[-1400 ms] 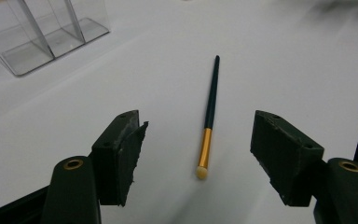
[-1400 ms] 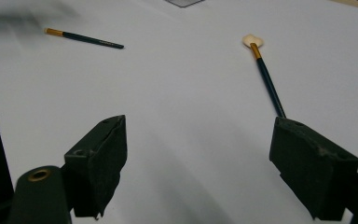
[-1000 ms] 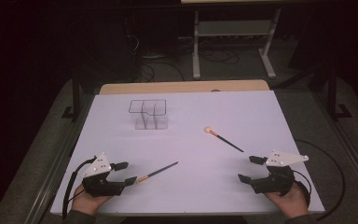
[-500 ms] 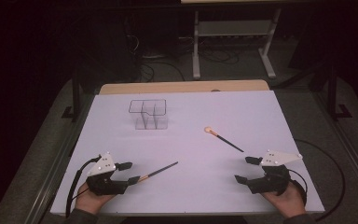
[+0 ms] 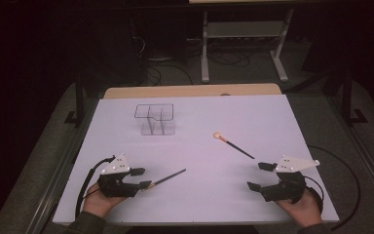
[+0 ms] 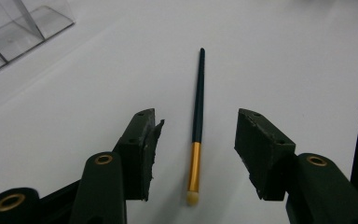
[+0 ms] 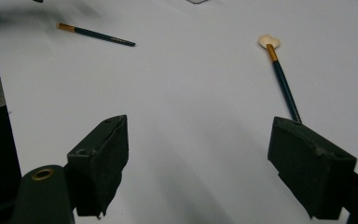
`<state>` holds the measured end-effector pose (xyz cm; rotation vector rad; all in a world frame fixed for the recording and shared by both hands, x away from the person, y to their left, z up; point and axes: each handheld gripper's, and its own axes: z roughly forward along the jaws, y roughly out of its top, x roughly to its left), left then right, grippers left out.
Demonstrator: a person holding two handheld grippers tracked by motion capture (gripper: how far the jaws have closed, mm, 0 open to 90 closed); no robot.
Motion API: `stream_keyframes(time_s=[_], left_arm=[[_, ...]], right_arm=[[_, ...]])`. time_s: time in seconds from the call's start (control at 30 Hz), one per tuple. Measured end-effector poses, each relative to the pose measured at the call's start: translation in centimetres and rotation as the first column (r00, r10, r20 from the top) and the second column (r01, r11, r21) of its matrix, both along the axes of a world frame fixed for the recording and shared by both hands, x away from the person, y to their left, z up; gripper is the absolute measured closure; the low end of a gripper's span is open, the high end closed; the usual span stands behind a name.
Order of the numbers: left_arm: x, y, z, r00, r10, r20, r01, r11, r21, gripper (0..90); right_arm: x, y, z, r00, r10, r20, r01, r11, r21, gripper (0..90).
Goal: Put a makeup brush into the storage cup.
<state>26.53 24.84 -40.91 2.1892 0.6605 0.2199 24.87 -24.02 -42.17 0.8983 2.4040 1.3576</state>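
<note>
A thin dark brush (image 5: 168, 177) with a gold ferrule lies on the white sheet at the front left. My left gripper (image 5: 143, 178) straddles its bristle end. In the left gripper view the brush (image 6: 198, 93) lies between the pads (image 6: 145, 140), which stand clear of it on both sides; the jaws have just been closing. A second brush (image 5: 233, 146) with a pale round head lies right of centre, its handle tip near my right gripper (image 5: 256, 176). That gripper (image 7: 200, 135) is open with nothing between its jaws, and the second brush (image 7: 282, 79) runs to its right jaw.
A clear plastic organizer (image 5: 156, 119) with several compartments stands at the back left of the sheet (image 5: 199, 117). A wooden table edge (image 5: 190, 90) runs behind it. Cables trail from both grippers off the table sides.
My left gripper has slid right, toward the near brush, so the brush's bristle end now lies between its jaws, which stand narrower. The right gripper has stayed in place.
</note>
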Motion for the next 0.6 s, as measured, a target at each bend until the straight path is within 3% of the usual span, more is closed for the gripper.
stream_keyframes(time_s=[0.2, 0.33, 0.53, 0.6], left_arm=[[0.7, -1.0, 0.3, 0.9996, -0.016, -0.022, 0.017, 0.9993, 0.034, 50.1], [1.5, -2.0, 0.7, 0.9980, -0.041, -0.049, 0.046, 0.9936, 0.103, 51.3], [2.2, -2.9, 0.7, 0.9946, -0.036, -0.098, 0.047, 0.9923, 0.114, 53.2], [2.3, -3.1, 0.6, 0.9929, -0.033, -0.114, 0.049, 0.9887, 0.142, 54.1]], right_arm=[[-0.1, -0.2, 0.2, 1.0000, -0.002, 0.006, 0.002, 1.0000, 0.002, 18.8], [-0.1, -0.3, 0.3, 0.9999, 0.001, 0.012, -0.001, 1.0000, 0.005, 18.9], [-0.1, -0.5, 0.4, 0.9999, 0.004, 0.017, -0.004, 1.0000, 0.007, 18.9], [-0.1, -0.5, 0.4, 0.9998, 0.004, 0.019, -0.004, 1.0000, 0.008, 18.9]])
